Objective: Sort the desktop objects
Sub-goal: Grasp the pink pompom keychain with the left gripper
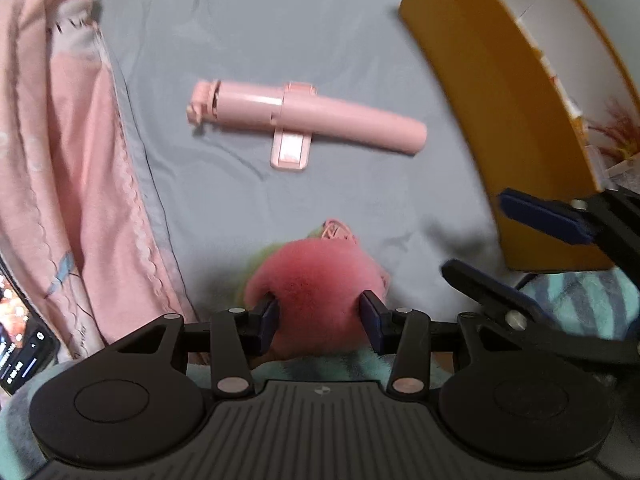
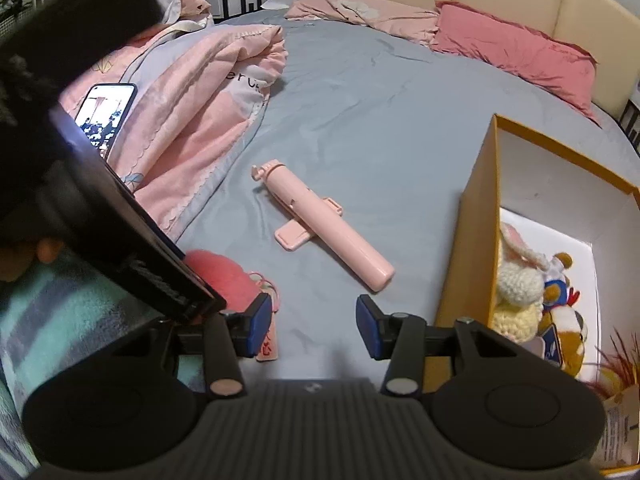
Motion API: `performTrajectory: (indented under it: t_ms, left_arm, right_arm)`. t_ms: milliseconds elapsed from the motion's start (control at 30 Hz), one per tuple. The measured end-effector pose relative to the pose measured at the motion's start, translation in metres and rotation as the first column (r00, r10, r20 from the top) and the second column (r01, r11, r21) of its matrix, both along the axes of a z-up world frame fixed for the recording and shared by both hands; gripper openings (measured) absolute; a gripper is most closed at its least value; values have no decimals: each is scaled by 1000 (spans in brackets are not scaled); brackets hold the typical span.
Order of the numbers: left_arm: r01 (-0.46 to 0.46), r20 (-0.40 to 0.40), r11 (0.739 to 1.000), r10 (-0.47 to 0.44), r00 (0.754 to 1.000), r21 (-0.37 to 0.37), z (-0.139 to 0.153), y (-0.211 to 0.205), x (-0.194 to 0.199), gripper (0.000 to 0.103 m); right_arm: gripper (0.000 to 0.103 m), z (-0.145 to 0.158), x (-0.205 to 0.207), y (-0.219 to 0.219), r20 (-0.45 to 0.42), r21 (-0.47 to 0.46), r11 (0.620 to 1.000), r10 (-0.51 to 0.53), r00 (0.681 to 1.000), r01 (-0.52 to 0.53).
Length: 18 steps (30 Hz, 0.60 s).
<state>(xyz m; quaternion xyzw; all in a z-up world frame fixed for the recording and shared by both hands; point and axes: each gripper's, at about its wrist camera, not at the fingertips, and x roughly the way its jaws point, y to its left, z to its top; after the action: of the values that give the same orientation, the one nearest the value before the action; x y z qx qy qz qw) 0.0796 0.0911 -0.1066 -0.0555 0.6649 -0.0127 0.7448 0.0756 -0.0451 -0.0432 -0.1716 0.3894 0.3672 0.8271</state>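
Fingers of the left gripper (image 1: 319,314) apparently pinched a pink pompom (image 1: 316,280), while the right gripper (image 2: 306,330) stood spread near a pink selfie stick (image 2: 320,224).

a pink fluffy ball (image 1: 312,280), a pink stick (image 1: 308,118), a grey-blue sheet (image 1: 280,20), a pink blanket (image 1: 60,140), an orange box (image 2: 472,248) white inside, a teal striped cloth (image 2: 60,300).

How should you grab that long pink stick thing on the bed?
Grip the selfie stick on its smooth round handle, the thick plain end nearest the box, coming straight down from above. It lies flat on the sheet, so only the top and sides are free. The middle has flat clips sticking out sideways that would get in the way.
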Motion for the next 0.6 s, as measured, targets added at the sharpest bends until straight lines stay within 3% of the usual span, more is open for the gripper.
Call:
performTrajectory:
  t_ms: [233,400,600]
  left_arm:
    - [16,-55,998,-12,998,67,-20,-17,11,49]
    - [77,-103,990,-64,993,122,-29,-29,9,49]
    - [78,-159,988,-56,986,131,-38,-31,9,49]
  right_arm:
    - [54,7,1,-9,10,16,1000,-17,1000,17]
    - [57,6,-2,-11,10,7,1000,-21,1000,21]
    - [57,2,2,-8,6,-9,999,-52,999,52]
